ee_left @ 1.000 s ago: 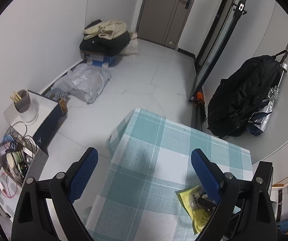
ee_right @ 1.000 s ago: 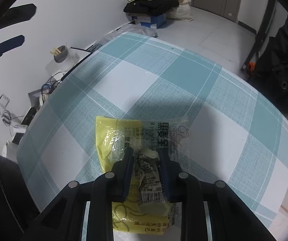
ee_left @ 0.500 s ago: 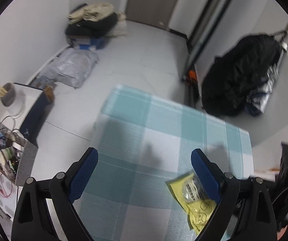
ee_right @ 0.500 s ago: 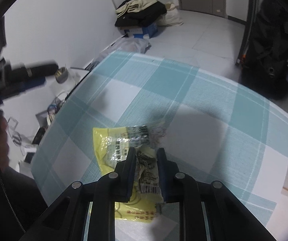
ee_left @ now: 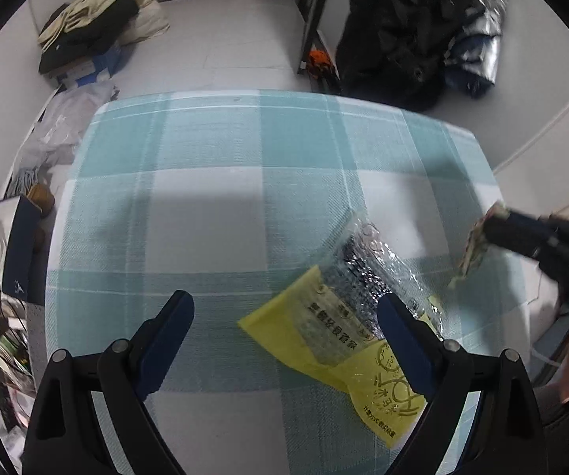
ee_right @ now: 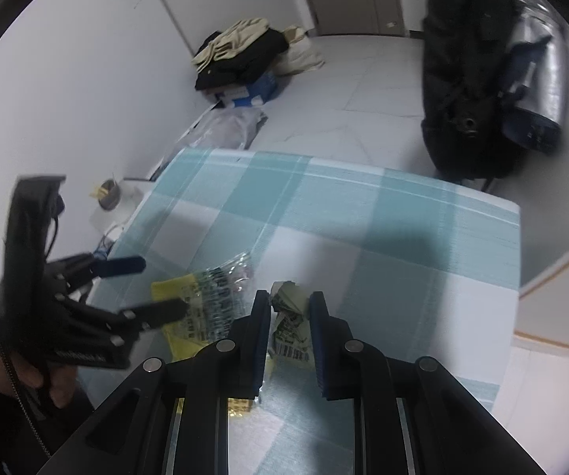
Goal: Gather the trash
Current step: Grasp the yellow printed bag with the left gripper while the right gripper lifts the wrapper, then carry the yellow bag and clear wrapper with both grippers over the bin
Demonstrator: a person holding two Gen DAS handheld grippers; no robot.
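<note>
A yellow and clear plastic food wrapper (ee_left: pixel 347 328) lies flat on the teal checked tablecloth (ee_left: pixel 213 206). My left gripper (ee_left: pixel 284 312) is open above it, with its right finger over the wrapper's right part. My right gripper (ee_right: pixel 290 308) is shut on a crumpled paper scrap with a barcode (ee_right: pixel 290 316) and holds it off the table. That scrap (ee_left: pixel 472 247) and my right gripper (ee_left: pixel 494 229) show at the right in the left wrist view. The wrapper (ee_right: pixel 201 301) and my left gripper (ee_right: pixel 149 289) show at the left in the right wrist view.
A black bag (ee_left: pixel 395 27) leans by the wall beyond the table's far edge. A pile of clothes on a box (ee_left: pixel 86 35) and a grey plastic bag (ee_left: pixel 58 130) lie on the floor at the left. A cluttered low stand (ee_left: pixel 3 316) stands left of the table.
My right gripper has lifted the crumpled scrap off the wrapper and moved it right. My left gripper has moved in over the table and down toward the wrapper.
</note>
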